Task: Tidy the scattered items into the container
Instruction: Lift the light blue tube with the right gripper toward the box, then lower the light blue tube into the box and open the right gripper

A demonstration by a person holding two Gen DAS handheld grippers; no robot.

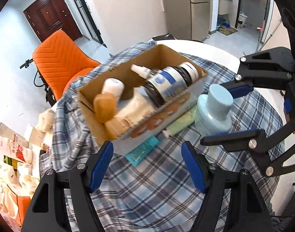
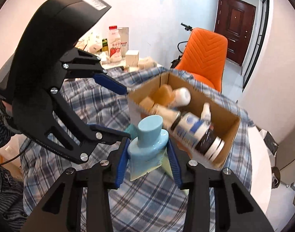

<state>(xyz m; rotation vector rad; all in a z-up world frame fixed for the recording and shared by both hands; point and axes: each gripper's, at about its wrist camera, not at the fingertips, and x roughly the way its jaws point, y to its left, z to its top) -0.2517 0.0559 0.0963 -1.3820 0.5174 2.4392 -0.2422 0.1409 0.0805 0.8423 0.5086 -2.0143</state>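
Note:
A cardboard box sits on the plaid cloth and holds a dark blue-labelled bottle, a white bottle, an orange block and a cream tube. My right gripper is shut on a light blue tube, cap up, just in front of the box; this tube also shows in the left wrist view, right of the box. My left gripper is open and empty, near the box's front wall. A teal tube and a green tube lie against the box's front.
An orange chair stands beyond the table. Cartons, a milk bottle and small boxes crowd the table's far side. The white table edge shows past the cloth.

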